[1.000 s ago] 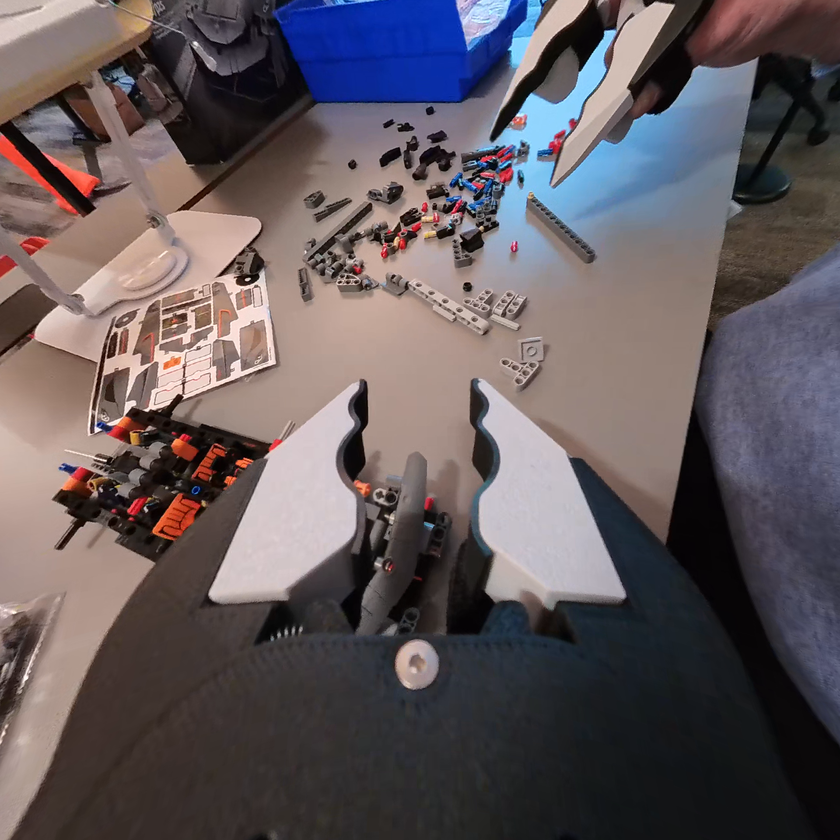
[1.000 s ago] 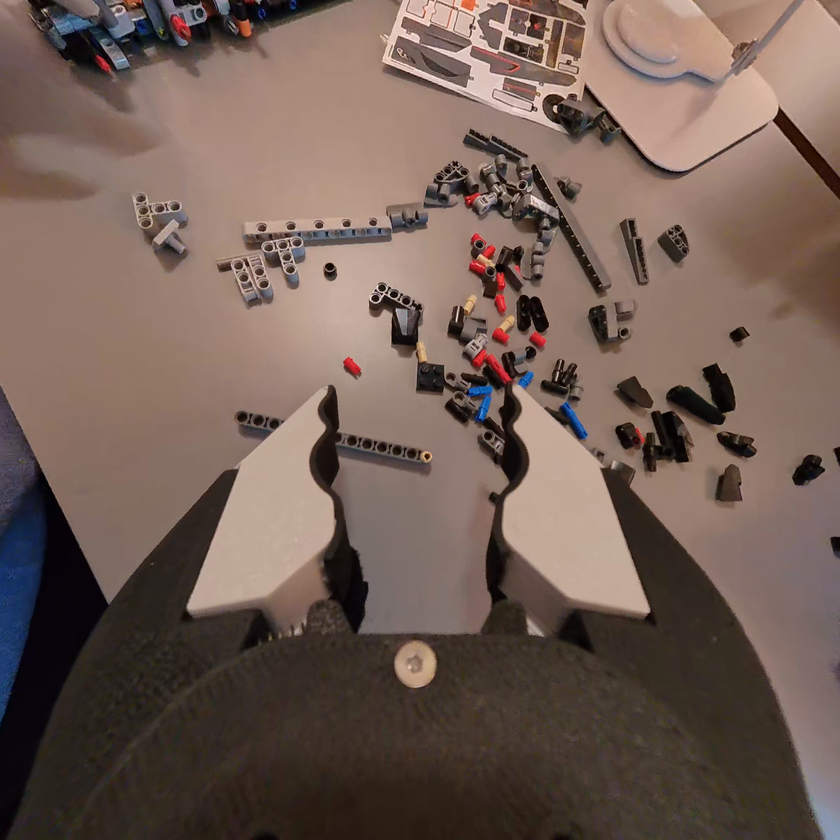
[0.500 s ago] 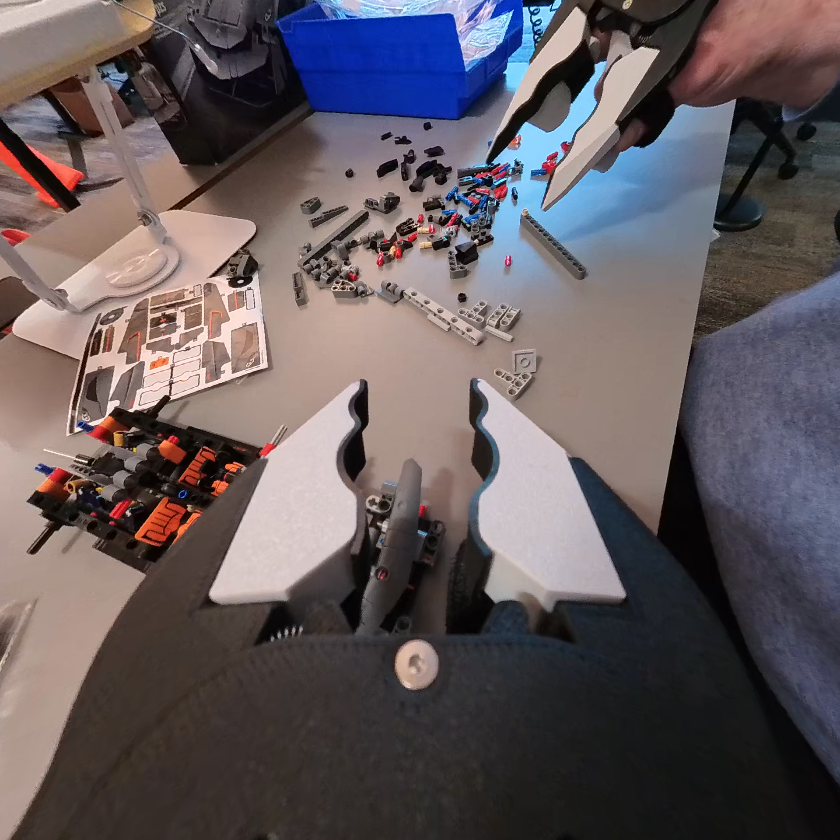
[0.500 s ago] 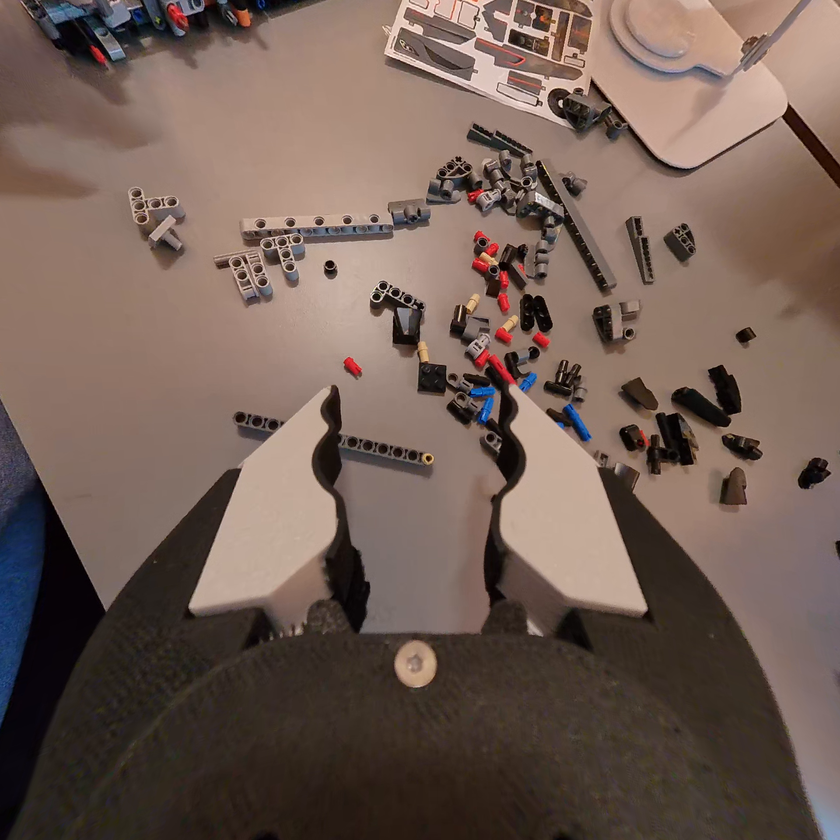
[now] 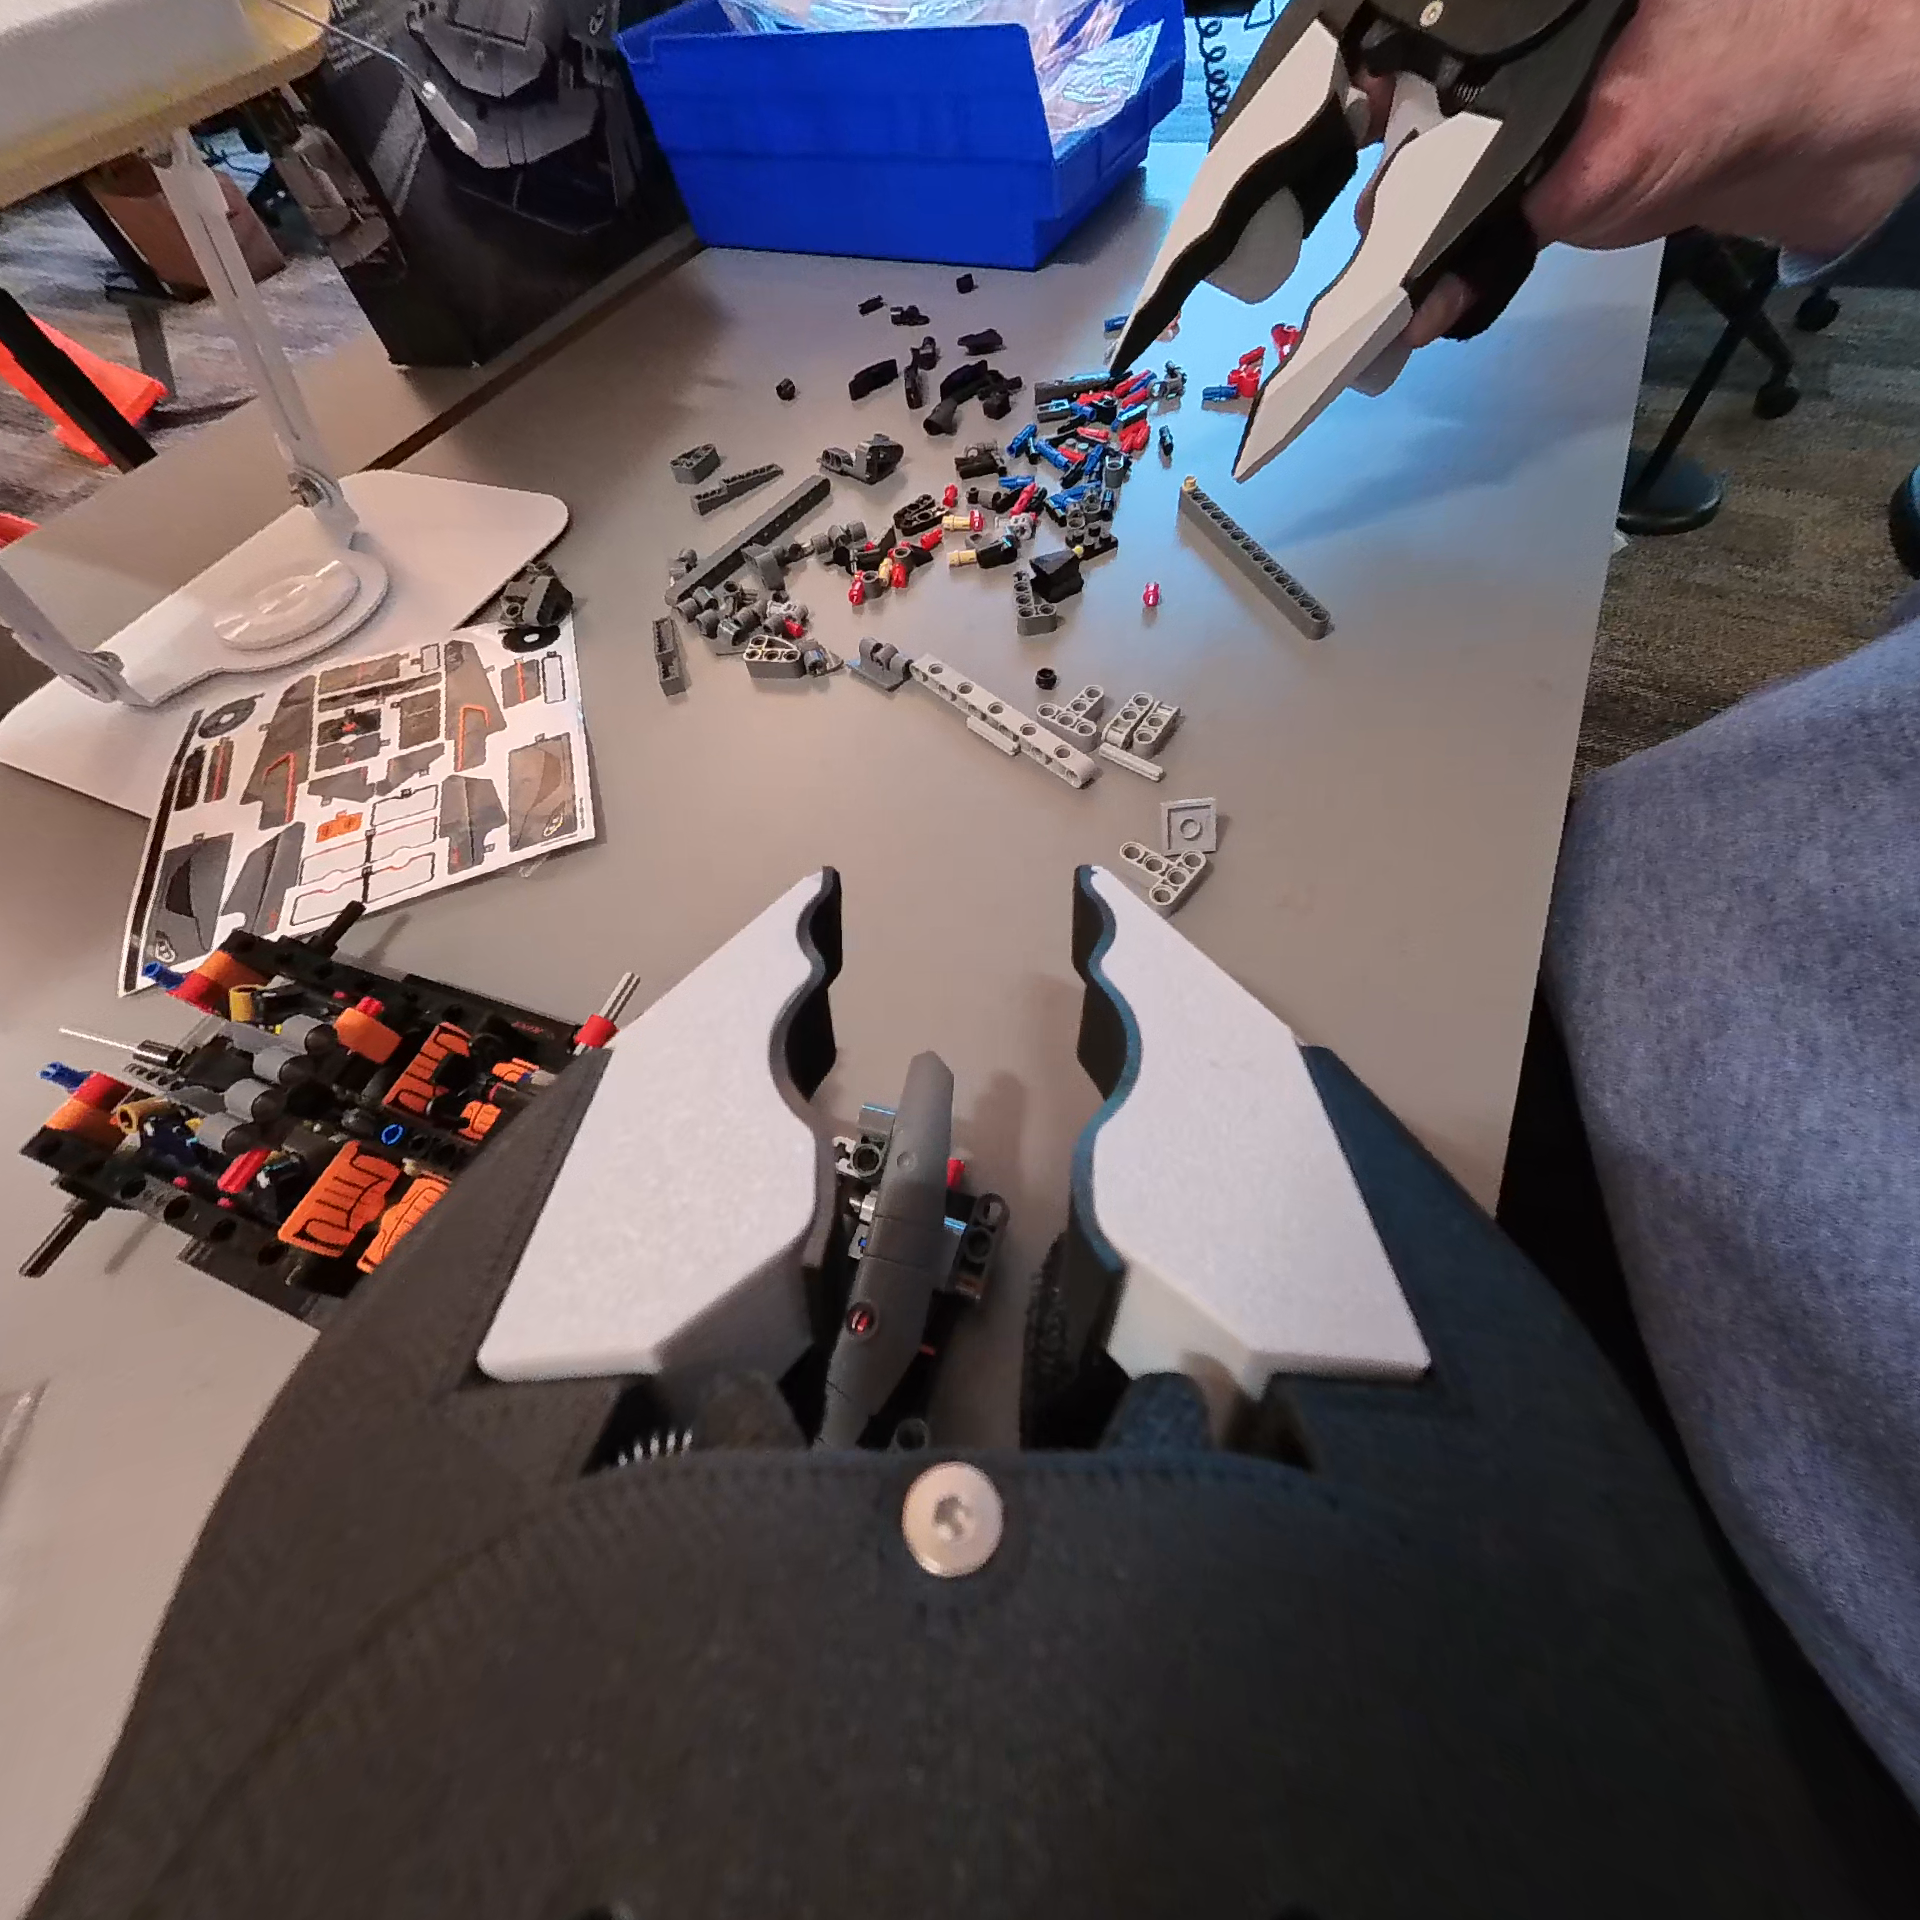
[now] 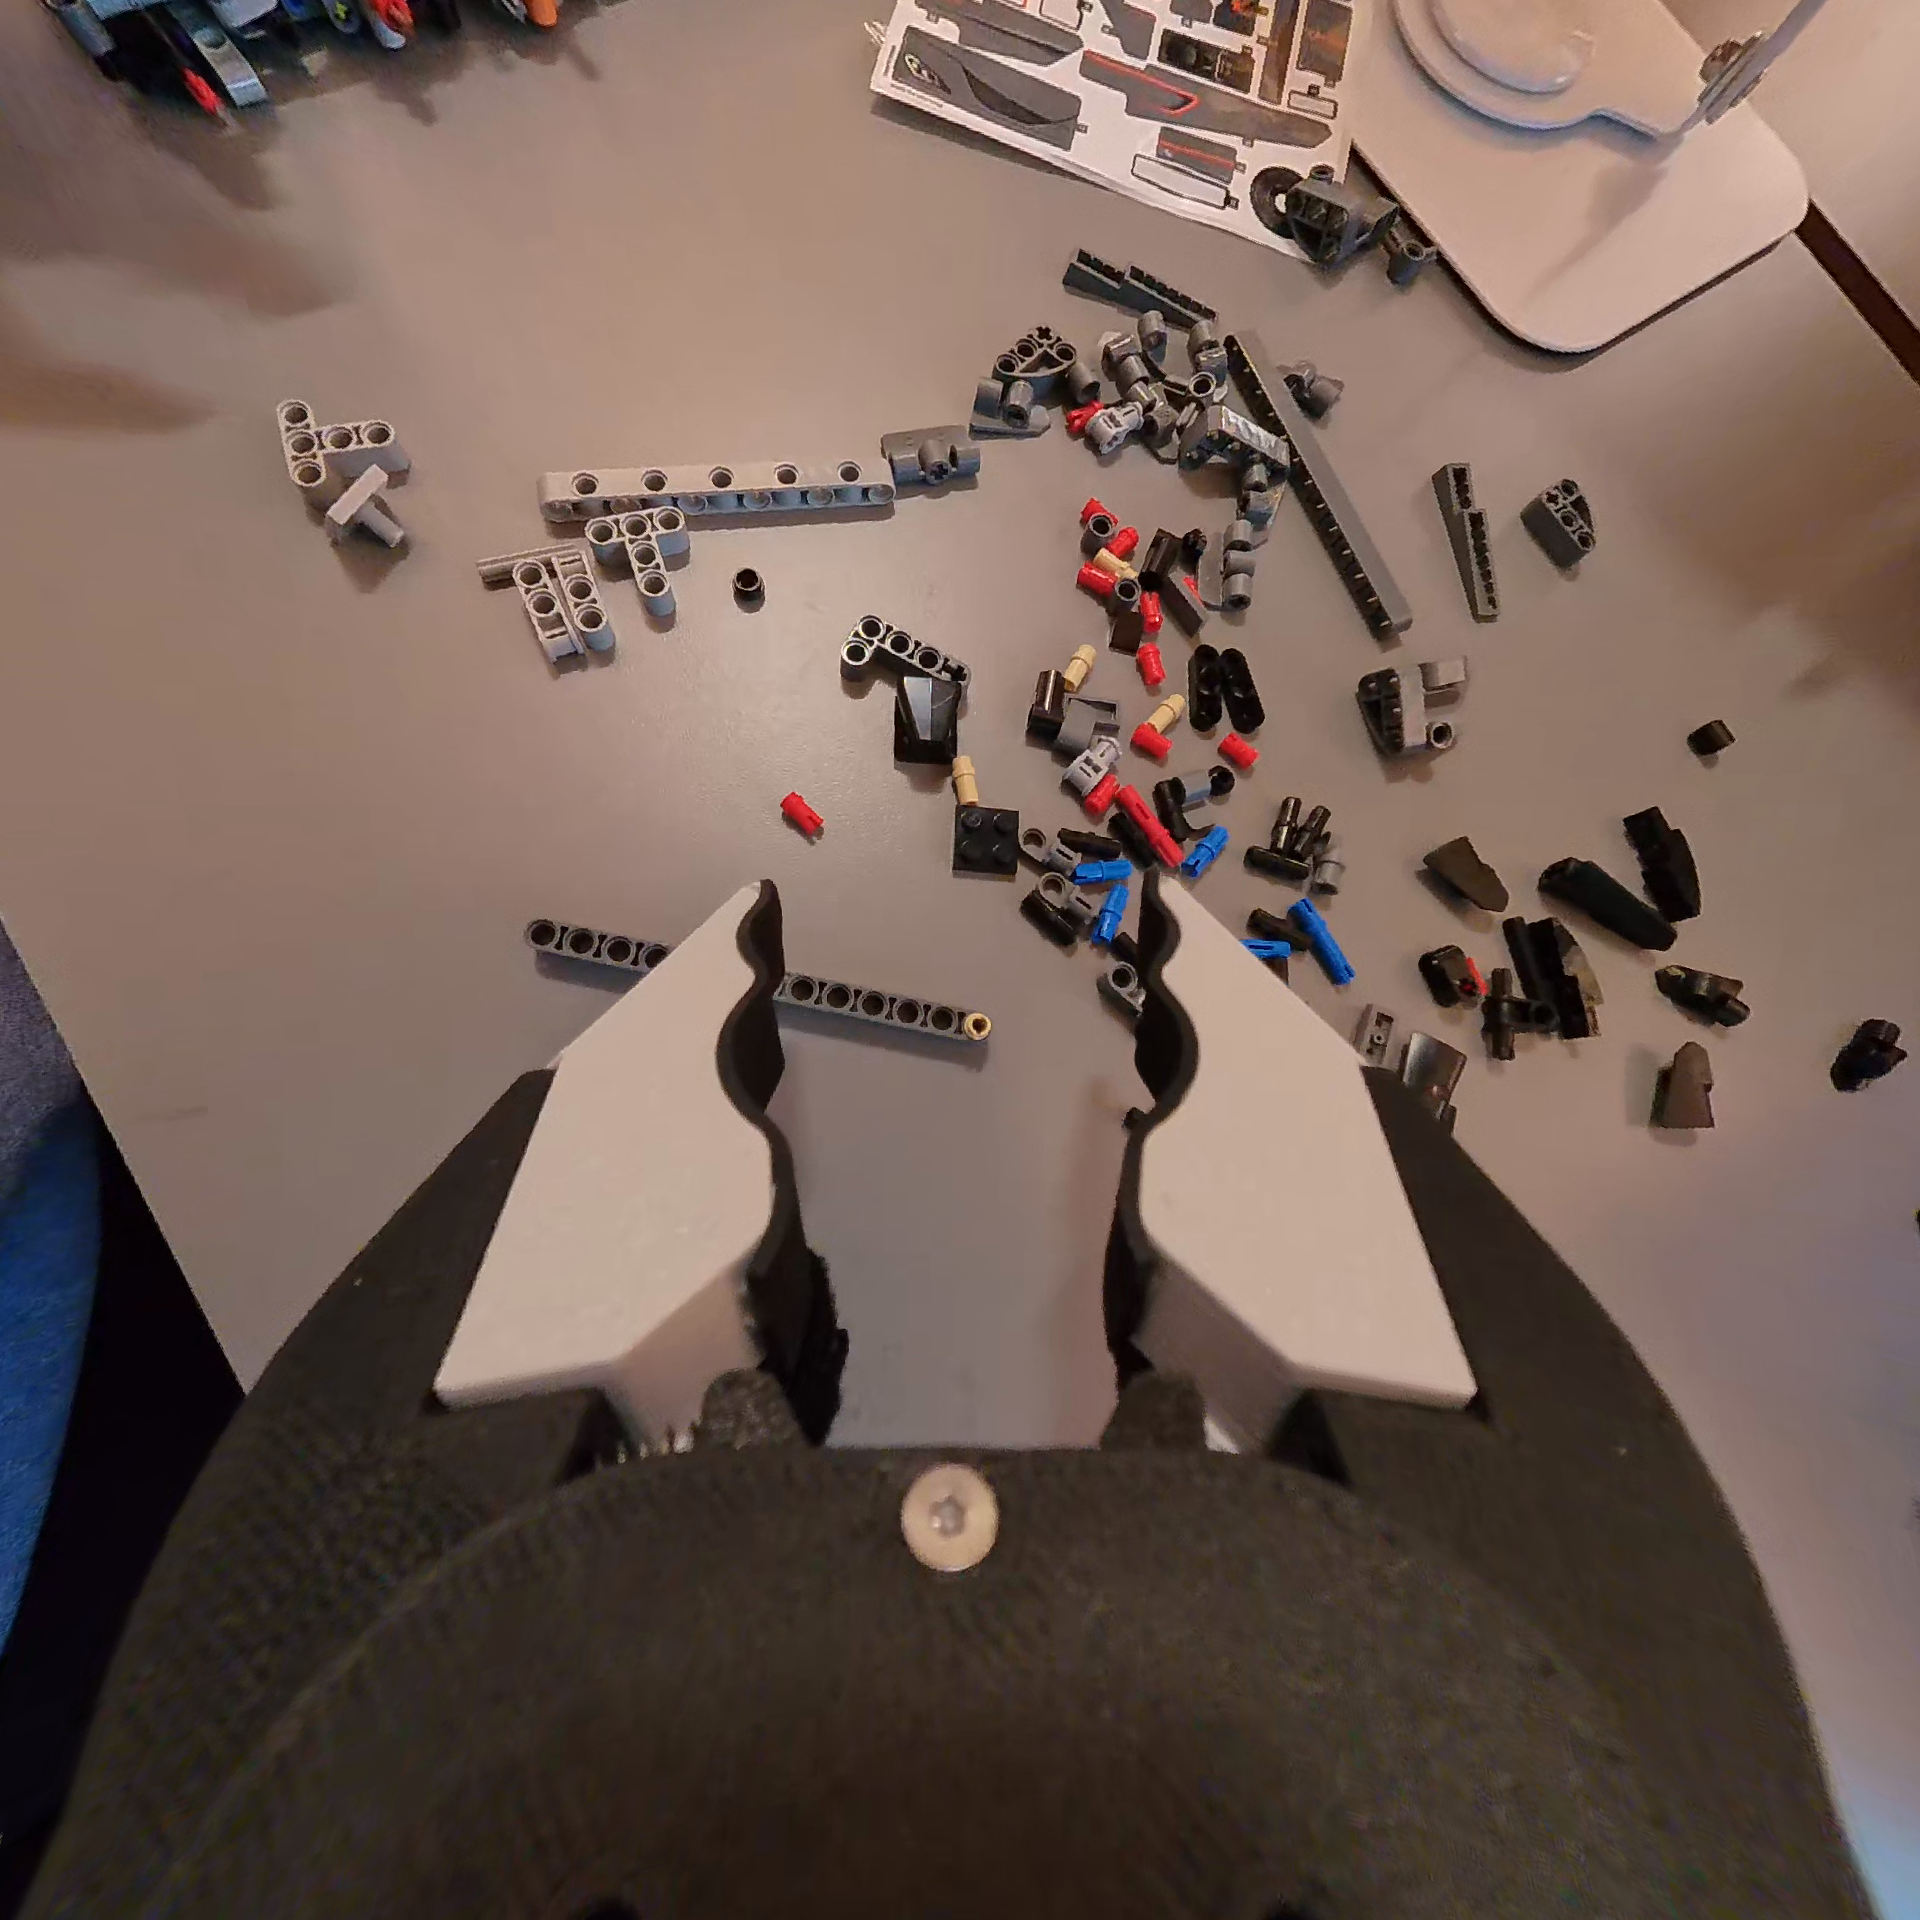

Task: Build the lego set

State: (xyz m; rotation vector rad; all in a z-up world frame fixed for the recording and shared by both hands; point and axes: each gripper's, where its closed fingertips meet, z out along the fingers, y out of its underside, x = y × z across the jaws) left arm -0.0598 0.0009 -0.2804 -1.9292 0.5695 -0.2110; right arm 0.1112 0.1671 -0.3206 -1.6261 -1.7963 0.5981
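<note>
Left gripper (image 5: 954, 914) low over worktop (image 5: 935, 883), jaws apart, small grey sub-assembly (image 5: 909, 1195) lying between them ungrasped. Right gripper (image 6: 954, 899) released, angled down above loose lego pieces (image 6: 1143, 727). Only left wrist view shows the orange-black build (image 5: 281, 1122) and blue bin (image 5: 883, 135).

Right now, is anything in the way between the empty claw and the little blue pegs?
Nothing visible blocks it. The right gripper hangs open above the table, and the blue pegs lie uncovered just past its fingertips, crowded by black and red pieces.
</note>
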